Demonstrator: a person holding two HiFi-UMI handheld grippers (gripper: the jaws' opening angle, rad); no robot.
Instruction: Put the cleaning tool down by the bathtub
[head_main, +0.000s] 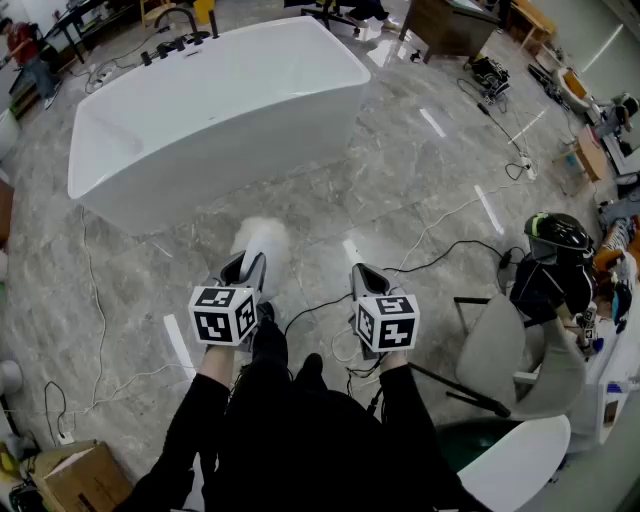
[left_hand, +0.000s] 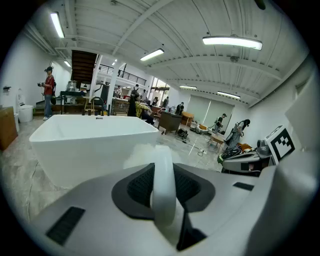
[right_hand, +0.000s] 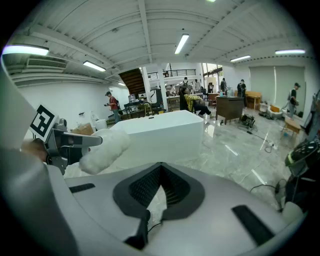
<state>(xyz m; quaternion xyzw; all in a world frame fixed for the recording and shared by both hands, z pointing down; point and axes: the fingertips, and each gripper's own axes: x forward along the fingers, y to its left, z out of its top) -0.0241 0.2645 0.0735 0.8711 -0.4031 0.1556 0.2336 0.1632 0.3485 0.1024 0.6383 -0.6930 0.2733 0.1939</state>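
Clamping the fluffy duster (head_main: 262, 238) by its handle (left_hand: 164, 185), left gripper (head_main: 250, 265) tilts it floorward near the bathtub (head_main: 220, 120), ready for set-down; right gripper (head_main: 362, 275) sits pinched together, empty.

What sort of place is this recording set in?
Probably a large workshop or lab hall, not a bathroom: the freestanding bathtub stands on an open stone-look floor, loose cables trail across it, and strip lights hang from a high industrial ceiling.
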